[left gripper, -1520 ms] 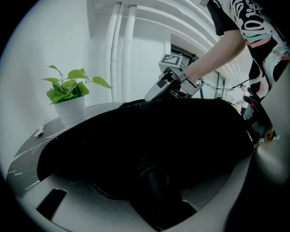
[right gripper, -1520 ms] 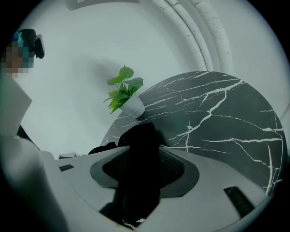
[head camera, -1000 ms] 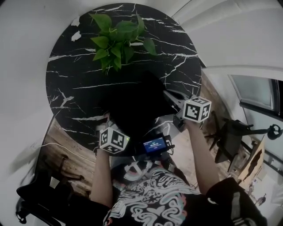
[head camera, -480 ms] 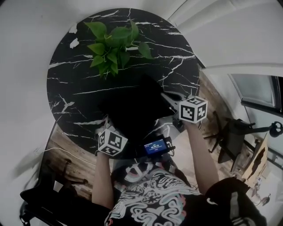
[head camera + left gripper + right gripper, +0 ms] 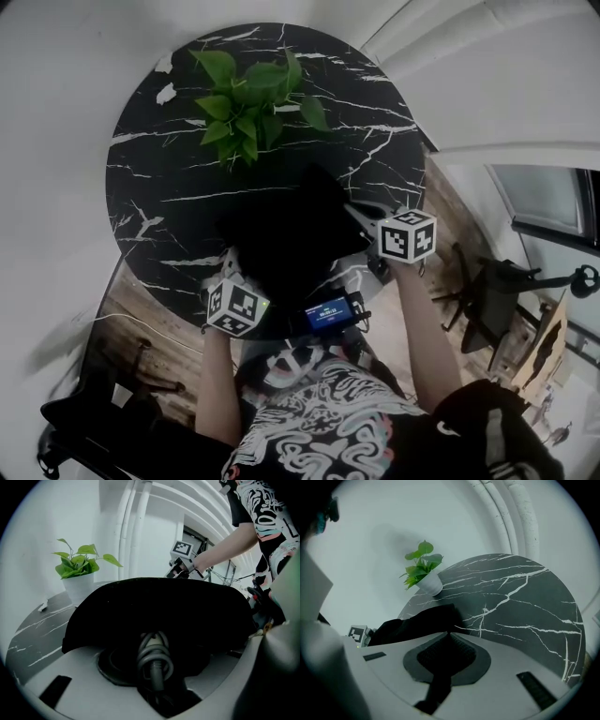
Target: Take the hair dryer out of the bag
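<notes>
Lying near the front edge of the round marble table (image 5: 159, 187), the black bag (image 5: 281, 230) is slumped, with its mouth turned toward the person. Inside that mouth, seen from the left gripper view, sits a coil of grey cord (image 5: 154, 653). The rest of the hair dryer is lost in the dark of the bag and cannot be made out, so it is not out of the bag.

The left gripper (image 5: 157, 672) has its jaws drawn close on either side of the coil, with the cord pinched between them. The right gripper (image 5: 447, 637) is closed tight at the bag's far side. Its pads meet on a strip of the bag's black cloth, which runs down between them.

A leafy plant (image 5: 251, 98) in a white pot stands at the back of the table, well apart from the bag. A small device with a lit blue screen (image 5: 328, 311) sits at the table's near edge between the person's arms; its print is too small to read. The bag's shape and seams are hard to tell, since the cloth shows as one flat black mass.
</notes>
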